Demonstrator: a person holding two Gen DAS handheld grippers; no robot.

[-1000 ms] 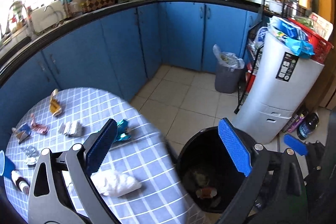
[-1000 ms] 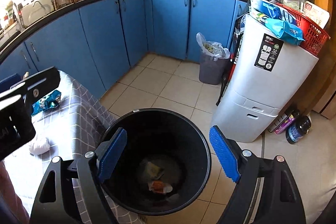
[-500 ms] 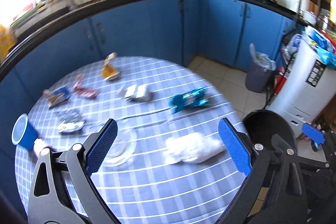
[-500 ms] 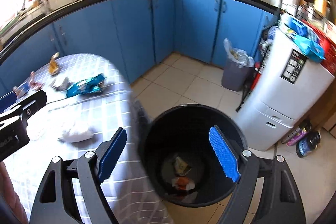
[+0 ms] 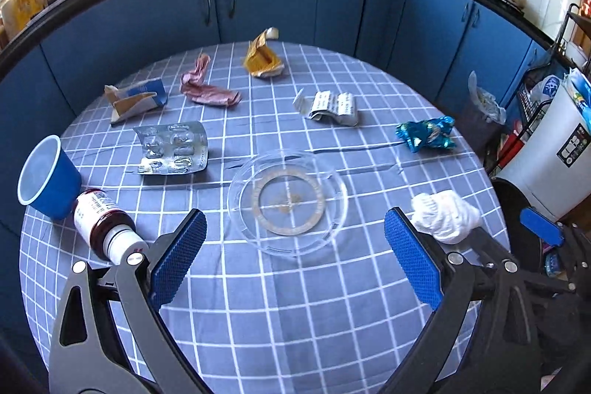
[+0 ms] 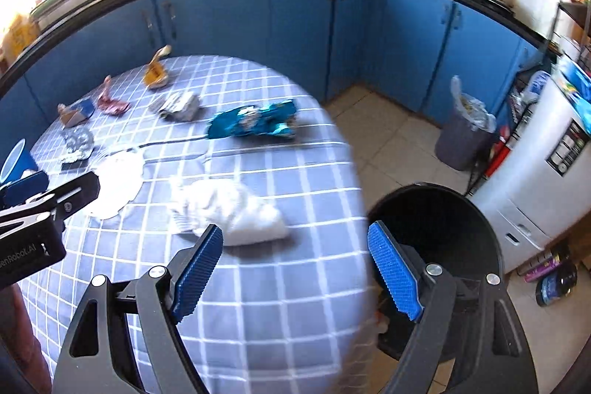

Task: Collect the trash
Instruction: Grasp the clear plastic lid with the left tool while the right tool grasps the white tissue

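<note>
Left gripper (image 5: 291, 253), seen from its own wrist camera, is spread wide and holds nothing; it hangs over the round worktop (image 5: 295, 320) with the checked blue cloth. Between its fingers lies a clear plastic plate (image 5: 288, 200). Trash is scattered beyond: a white crumpled tissue (image 5: 445, 218) just beside the right finger, a teal wrapper (image 5: 424, 133), a blister pack (image 5: 173, 152), a pink wrapper (image 5: 207, 87), a yellow wrapper (image 5: 264, 56) and a torn carton (image 5: 135, 98). A blue cup (image 5: 46, 178) and a tipped pill bottle (image 5: 107, 224) sit at the left edge.

Right gripper (image 6: 295, 272), from its wrist camera, is likewise spread and empty. It hangs over the worktop edge, the tissue (image 6: 232, 209) just beyond its left finger. A black bin (image 6: 439, 246) stands on the floor beside the worktop, behind the right finger.
</note>
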